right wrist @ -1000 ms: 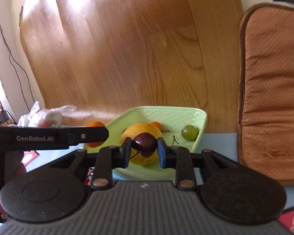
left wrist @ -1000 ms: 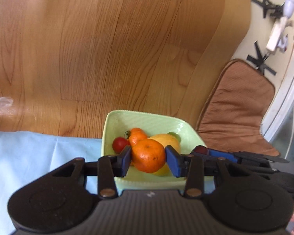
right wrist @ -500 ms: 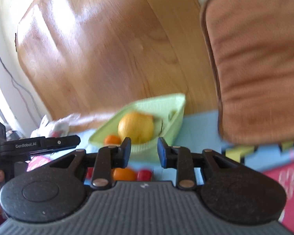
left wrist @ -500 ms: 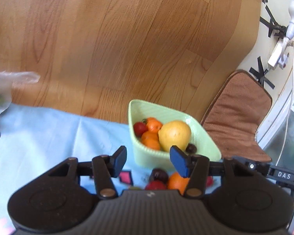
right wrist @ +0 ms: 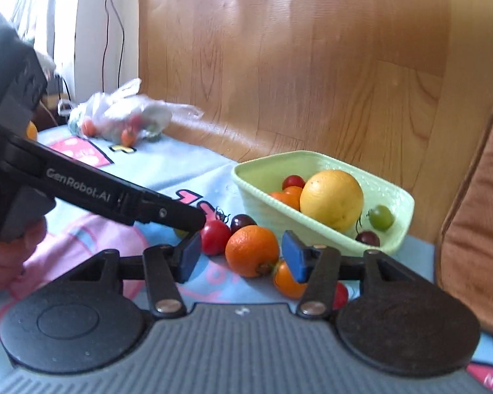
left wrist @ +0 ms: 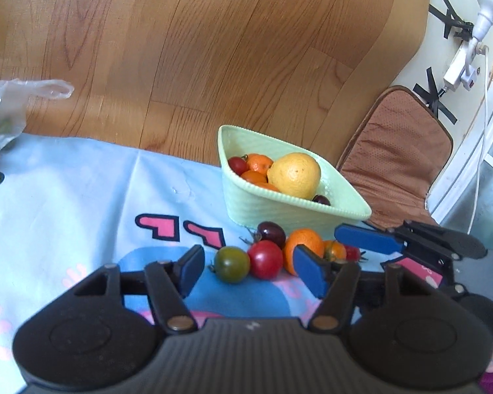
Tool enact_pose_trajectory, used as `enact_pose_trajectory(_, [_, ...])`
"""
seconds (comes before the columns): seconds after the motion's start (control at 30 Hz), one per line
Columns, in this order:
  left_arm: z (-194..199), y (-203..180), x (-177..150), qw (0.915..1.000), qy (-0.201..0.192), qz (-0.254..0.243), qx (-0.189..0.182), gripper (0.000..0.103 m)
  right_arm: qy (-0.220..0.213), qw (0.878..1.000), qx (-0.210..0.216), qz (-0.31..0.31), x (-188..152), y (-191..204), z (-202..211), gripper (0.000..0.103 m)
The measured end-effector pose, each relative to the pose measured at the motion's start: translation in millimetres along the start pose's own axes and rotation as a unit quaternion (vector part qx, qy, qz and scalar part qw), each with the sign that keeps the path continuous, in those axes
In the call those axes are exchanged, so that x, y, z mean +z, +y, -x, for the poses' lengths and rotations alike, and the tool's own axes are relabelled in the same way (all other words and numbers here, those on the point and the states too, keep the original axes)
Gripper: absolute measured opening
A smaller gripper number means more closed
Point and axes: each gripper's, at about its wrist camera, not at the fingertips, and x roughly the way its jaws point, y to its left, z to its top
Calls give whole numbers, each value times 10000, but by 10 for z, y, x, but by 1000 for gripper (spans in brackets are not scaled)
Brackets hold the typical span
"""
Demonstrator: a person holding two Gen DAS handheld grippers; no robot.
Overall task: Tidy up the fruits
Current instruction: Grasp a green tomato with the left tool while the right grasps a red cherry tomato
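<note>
A pale green bowl (left wrist: 279,211) (right wrist: 394,226) sits on the blue cloth and holds a big yellow citrus (left wrist: 295,174), small oranges, a red cherry tomato, a dark cherry (right wrist: 367,238) and a green fruit (right wrist: 381,217). In front of it lie loose fruits: an orange (right wrist: 252,250), a red tomato (left wrist: 265,259), a green tomato (left wrist: 231,264) and a dark plum (left wrist: 272,233). My left gripper (left wrist: 249,271) hovers over the tomatoes with jaws opening, gripping nothing. My right gripper (right wrist: 241,257) frames the orange without touching it, its jaws opening too.
A plastic bag of fruit (right wrist: 121,115) lies at the cloth's far left corner. A brown cushion (left wrist: 397,157) lies right of the bowl. Wooden floor (left wrist: 213,49) stretches beyond the cloth. A hand (right wrist: 6,256) holds the left gripper's handle.
The left gripper let go of an orange and the right of a dark cherry over the bowl. Both pulled back toward the loose fruit and their jaws widened.
</note>
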Motion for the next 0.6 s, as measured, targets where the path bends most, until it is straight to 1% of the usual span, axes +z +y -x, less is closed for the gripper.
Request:
enact_pose_trajectory(0.03, [-17,22,-17,10000,20,58,-8,59,-34,10000,-25,69,5,19,-16,57])
enact_pose_trajectory(0.07, [-30,42,-25,9999,44,108,-43,54,-86,9999,-3,117,1,22,2,57])
enact_pose_trajectory(0.1, [-39,70,-27,9998,59,181,-108,41,-141,9997,44,188,3,45,8,57])
enact_pose_trajectory(0.13, [-45,91,-25,9996,53,241,-143,36,-178,9994,64,292,2,69,12,57])
enact_pose_trajectory(0.17, [-50,111,-26,9995,51,286,-135,25,-194,9988,54,442,0,99,6,56])
enact_pose_trajectory(0.23, [-41,175,-37,9986,61,473,-209,25,-143,9967,58,792,9,171,-50,55])
enact_pose_trajectory(0.27, [-24,186,-44,9986,58,492,-199,25,-99,9957,83,914,12,197,-76,55])
enact_pose_trajectory(0.33, [33,183,-63,9990,44,441,-76,25,-64,9934,151,1139,30,251,-129,54])
enact_pose_trajectory(0.43, [182,207,-121,9986,43,526,17,25,14,9848,136,1731,63,368,-235,47])
enact_pose_trajectory(0.47, [237,215,-152,9984,32,559,37,25,116,9816,137,1903,80,388,-287,44])
enact_pose_trajectory(0.53, [338,225,-218,9981,-8,617,56,25,460,9742,130,2205,115,403,-439,43])
enact_pose_trajectory(0.6, [401,215,-274,9980,-61,627,75,25,674,9659,133,2495,172,401,-563,41])
